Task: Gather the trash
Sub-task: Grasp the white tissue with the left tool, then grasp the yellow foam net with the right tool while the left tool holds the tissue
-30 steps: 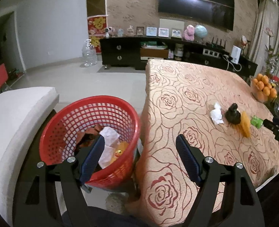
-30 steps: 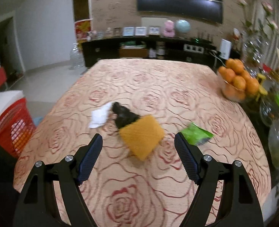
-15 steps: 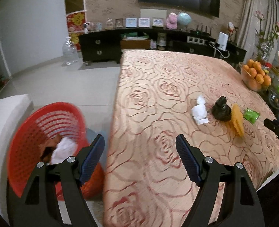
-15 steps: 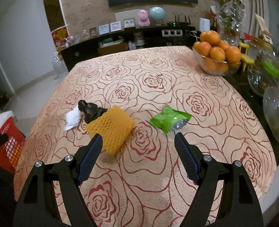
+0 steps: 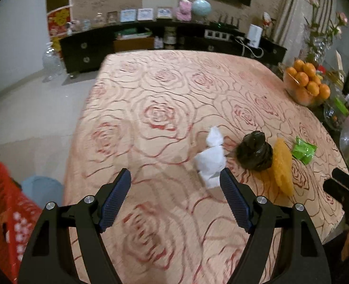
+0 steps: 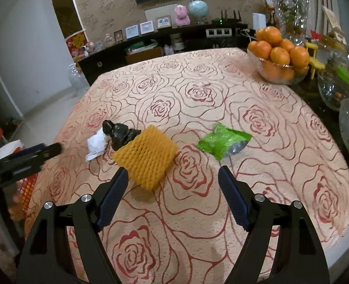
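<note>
Your left tongs (image 5: 174,184) hang open and empty with the white tissue (image 5: 211,158) just beyond their right tip — nearer than your right tongs (image 6: 172,182), also open, by the yellow foam net (image 6: 146,156) on the worktop (image 5: 150,90).

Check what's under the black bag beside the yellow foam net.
The black bag sits on the rose tablecloth, overlapping the crumpled white tissue's edge. The yellow foam net hides its near side; anything beneath the bag is covered.

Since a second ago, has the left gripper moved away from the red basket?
Yes. The left gripper has swung right, off the red basket now at the view's left edge, and points over the table near the white tissue.
</note>
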